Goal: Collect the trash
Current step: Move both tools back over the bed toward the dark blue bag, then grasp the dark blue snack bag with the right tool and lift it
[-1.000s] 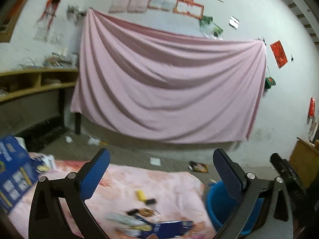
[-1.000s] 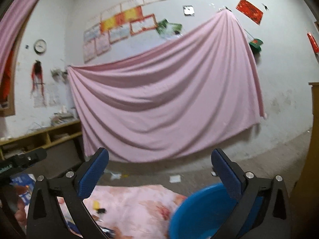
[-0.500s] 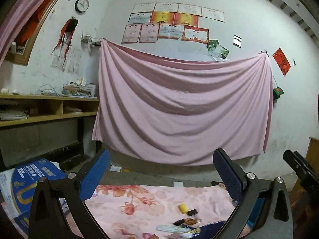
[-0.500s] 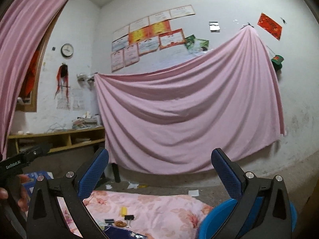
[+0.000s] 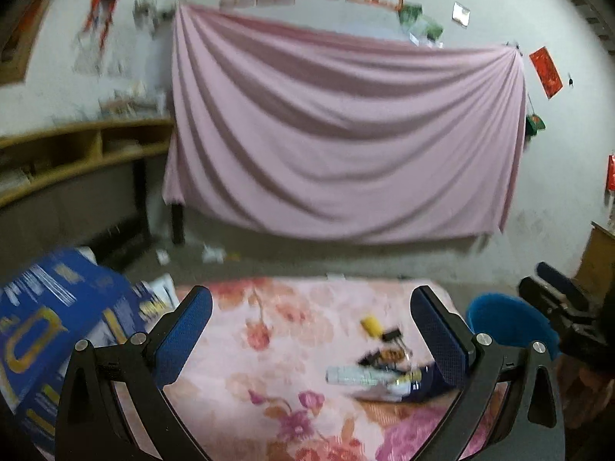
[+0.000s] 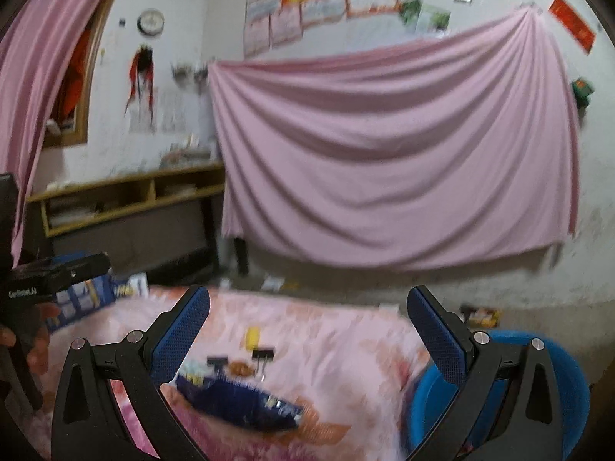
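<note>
White "GenRobot.AI" lettering marks the left gripper (image 6: pixel 57 272) at nine o'clock; both grippers' jaws spread, empty.

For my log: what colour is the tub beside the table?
Blue tub; clearest in the right wrist view.

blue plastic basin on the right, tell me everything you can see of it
The round blue plastic basin looks like smooth bright plastic with a curved rim and an open top. It sits upright beside the right edge of the floral pink cloth, apparently lower than it. The right gripper's finger hides part of it. The left wrist view shows it too. What it holds cannot be made out.
</note>
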Demonstrator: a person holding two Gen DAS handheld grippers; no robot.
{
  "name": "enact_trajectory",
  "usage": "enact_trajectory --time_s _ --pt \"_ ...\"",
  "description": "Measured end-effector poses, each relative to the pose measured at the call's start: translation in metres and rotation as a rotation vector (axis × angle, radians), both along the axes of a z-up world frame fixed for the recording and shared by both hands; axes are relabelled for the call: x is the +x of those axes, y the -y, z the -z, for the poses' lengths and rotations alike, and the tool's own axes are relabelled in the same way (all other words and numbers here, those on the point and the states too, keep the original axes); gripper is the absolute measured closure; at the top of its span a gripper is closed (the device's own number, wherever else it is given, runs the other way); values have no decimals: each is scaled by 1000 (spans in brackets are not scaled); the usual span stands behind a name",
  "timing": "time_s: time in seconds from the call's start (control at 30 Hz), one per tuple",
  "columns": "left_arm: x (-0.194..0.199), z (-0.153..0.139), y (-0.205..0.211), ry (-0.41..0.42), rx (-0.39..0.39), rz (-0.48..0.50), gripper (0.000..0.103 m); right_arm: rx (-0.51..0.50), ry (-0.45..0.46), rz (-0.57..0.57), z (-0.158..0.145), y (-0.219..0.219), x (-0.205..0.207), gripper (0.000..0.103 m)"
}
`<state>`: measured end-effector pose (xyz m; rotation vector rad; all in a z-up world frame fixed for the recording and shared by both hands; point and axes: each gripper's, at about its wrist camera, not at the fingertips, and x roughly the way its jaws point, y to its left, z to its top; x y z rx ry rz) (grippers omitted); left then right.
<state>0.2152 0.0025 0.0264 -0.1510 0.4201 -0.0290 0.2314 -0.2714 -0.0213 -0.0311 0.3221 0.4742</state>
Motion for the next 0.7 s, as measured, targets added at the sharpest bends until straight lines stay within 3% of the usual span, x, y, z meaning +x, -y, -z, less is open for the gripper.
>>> enact_trajectory --time_s 0.17,0.47,0.57,0.7 --pt "20 20 -5 -131 -24 -19 2 -51 -151 -75 19 -10 17 1" --pt "39 53 -10 -341 -79 -17 3 -148 -419 -238 59 -33 37 28" --pt "42 59 -14 -377 -103 -10 3 -165 -465 -282 68 -35 34 44" --pt "44 64 -16 -406 -133 -8 4 -188 -456 -321 72 -33 24 68"
